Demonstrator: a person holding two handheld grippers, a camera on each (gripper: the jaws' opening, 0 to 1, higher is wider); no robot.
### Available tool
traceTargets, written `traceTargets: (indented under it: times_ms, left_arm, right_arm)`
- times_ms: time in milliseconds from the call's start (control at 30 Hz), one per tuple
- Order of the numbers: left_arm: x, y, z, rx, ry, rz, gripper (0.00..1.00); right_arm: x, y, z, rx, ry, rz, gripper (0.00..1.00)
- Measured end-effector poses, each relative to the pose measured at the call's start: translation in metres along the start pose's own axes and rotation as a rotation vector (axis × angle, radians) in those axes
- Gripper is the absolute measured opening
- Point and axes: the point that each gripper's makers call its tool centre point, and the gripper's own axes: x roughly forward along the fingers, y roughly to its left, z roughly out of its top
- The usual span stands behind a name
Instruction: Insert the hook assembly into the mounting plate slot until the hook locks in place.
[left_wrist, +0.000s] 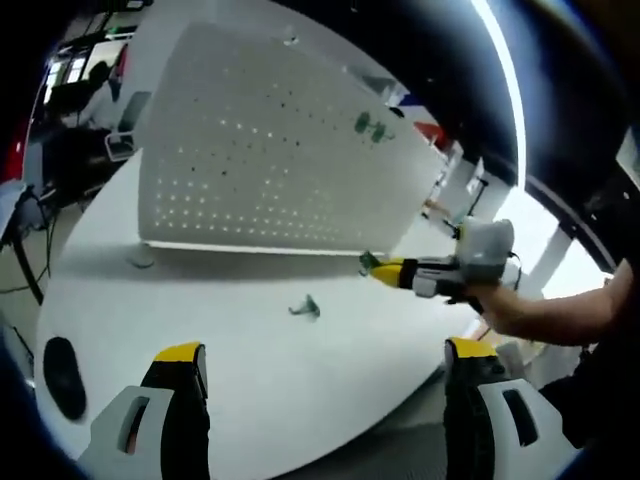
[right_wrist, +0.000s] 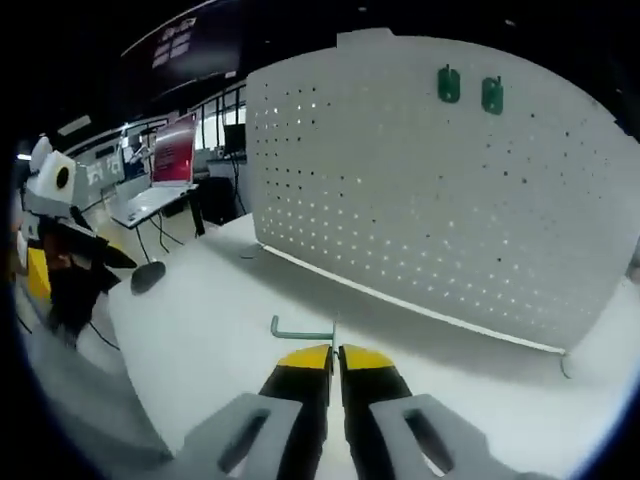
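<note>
A white pegboard stands upright on the white table; it also faces the right gripper view as the pegboard. Two green hooks hang near its upper edge, seen as hooks in the right gripper view. My right gripper is shut, and a thin green hook juts left from its tips. From the left gripper view, that right gripper hovers over the table in front of the board with green at its tip. Another green hook lies loose on the table. My left gripper is wide open, holding nothing.
A black mouse lies near the table's edge, seen as the mouse too. A person's arm holds the right gripper. The left gripper shows at the left. Desks and screens stand behind.
</note>
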Motion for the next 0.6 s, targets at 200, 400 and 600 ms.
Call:
traceTargets:
  times_ms: [200,400,600]
  left_arm:
    - [-0.002,0.008,0.010,0.005,-0.010,-0.003,1.00]
    - [-0.002,0.002,0.025,0.005,-0.033,-0.043,0.96]
    - [0.003,-0.007,0.034,-0.007,-0.049,-0.088,0.93]
  right_arm:
    - [-0.015,0.016,0.017,0.035,-0.061,0.071,0.00]
    - [-0.028,0.044,0.024,0.135,-0.115,0.202,0.00]
    - [-0.039,0.064,0.030,0.202,-0.152,0.309,0.00]
